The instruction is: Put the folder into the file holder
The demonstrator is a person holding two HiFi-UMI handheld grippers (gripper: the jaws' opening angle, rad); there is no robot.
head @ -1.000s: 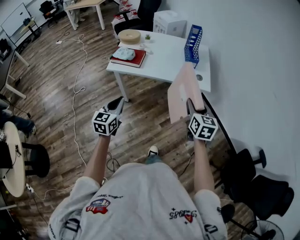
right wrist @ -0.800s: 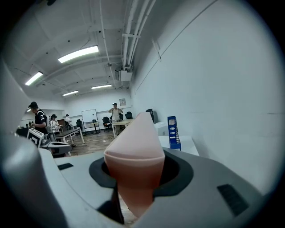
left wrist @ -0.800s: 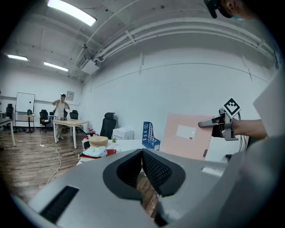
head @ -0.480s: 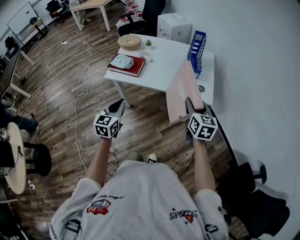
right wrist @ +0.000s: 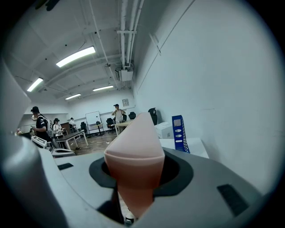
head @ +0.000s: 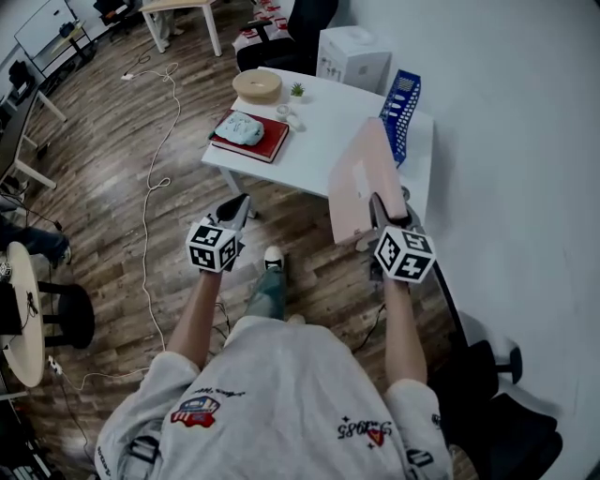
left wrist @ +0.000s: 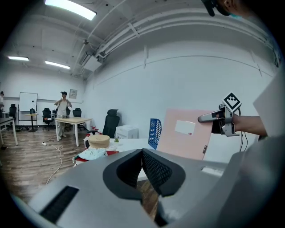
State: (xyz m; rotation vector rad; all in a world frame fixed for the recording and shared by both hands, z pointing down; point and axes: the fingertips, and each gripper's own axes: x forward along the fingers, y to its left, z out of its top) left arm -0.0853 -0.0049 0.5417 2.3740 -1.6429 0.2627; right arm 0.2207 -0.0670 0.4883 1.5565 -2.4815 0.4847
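Note:
My right gripper (head: 384, 211) is shut on a pink folder (head: 361, 183), which stands upright in the air in front of the white table (head: 323, 131). The right gripper view shows the folder's spine (right wrist: 133, 167) wedged between the jaws. A blue file holder (head: 400, 112) stands at the table's right edge by the wall, also seen as a blue file holder (right wrist: 180, 132) beyond the folder. My left gripper (head: 234, 208) hangs over the wooden floor, shut and with nothing in it (left wrist: 141, 153). In the left gripper view the folder (left wrist: 187, 133) shows at right.
On the table lie a red book with a pale bundle on it (head: 248, 131), a round tan box (head: 257, 84), a small plant (head: 296, 91) and a white box (head: 352, 58). A black chair (head: 291, 23) stands behind the table. Cables (head: 150, 187) trail across the floor. People stand far off.
The table and file holder have shifted slightly in the head view as the person steps; a foot has come forward. Both grippers keep their pose and the folder stays held.

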